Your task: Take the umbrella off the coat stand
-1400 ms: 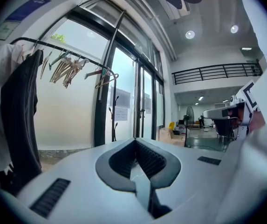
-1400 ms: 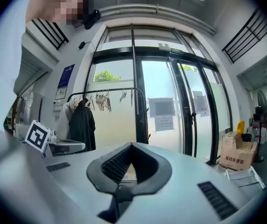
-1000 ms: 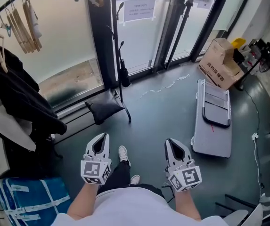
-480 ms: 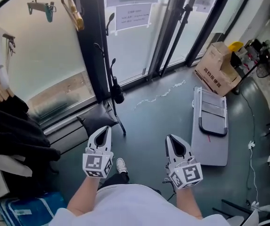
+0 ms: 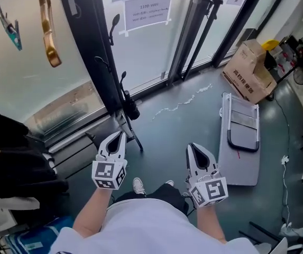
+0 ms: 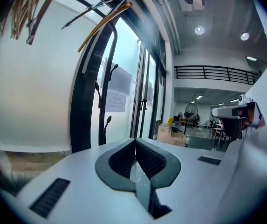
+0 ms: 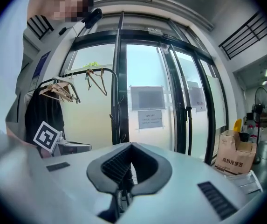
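Note:
A black coat stand (image 5: pixel 110 78) with curved hooks rises in front of the glass wall in the head view. On its lower part hangs a small black folded umbrella (image 5: pixel 130 108). My left gripper (image 5: pixel 119 136) is shut and empty, its tips just short of the stand's foot and below the umbrella. Further right, my right gripper (image 5: pixel 192 148) is shut and empty over bare floor. The left gripper view shows shut jaws (image 6: pixel 135 141) with the coat stand (image 6: pixel 104 122) ahead to the left; I cannot make out the umbrella there. In the right gripper view the gripper (image 7: pixel 131 146) is shut too.
Wooden hangers (image 5: pixel 48 33) and a black coat (image 5: pixel 14 152) hang on a rail at the left. Glass doors carry a paper notice (image 5: pixel 147 9). A cardboard box (image 5: pixel 249 70) and a flat grey folding step (image 5: pixel 239 136) lie at the right. My feet (image 5: pixel 138 186) are below.
I have walked closer to the glass wall, and the coat stand with the umbrella now sits right in front of my left gripper. Both grippers stayed shut.

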A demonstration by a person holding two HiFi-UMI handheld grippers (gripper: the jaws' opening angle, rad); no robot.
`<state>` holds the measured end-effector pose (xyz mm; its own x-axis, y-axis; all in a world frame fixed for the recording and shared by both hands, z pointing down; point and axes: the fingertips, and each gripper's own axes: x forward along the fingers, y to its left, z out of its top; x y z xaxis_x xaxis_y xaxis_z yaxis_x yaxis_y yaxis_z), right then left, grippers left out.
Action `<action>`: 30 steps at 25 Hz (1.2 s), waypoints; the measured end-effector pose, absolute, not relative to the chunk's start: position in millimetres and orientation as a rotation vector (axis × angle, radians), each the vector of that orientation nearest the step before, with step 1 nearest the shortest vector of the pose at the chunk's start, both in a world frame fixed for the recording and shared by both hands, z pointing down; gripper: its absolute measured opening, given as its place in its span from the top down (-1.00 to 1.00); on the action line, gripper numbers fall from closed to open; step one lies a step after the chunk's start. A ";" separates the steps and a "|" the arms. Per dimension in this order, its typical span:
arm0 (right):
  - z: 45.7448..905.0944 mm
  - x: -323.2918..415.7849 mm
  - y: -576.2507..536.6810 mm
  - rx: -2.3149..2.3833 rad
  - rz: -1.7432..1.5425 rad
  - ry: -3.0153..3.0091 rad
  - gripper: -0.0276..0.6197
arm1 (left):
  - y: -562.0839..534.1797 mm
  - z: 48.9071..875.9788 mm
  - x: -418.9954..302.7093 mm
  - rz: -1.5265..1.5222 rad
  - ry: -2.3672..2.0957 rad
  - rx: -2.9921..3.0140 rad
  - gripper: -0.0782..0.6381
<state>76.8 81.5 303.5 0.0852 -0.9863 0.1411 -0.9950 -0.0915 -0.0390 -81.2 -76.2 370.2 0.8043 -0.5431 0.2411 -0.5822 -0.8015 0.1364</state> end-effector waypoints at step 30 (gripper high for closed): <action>448.8 182.1 -67.2 1.760 0.276 -2.451 0.86 | -199.9 596.6 1.5 0.461 -1.390 2.403 0.39</action>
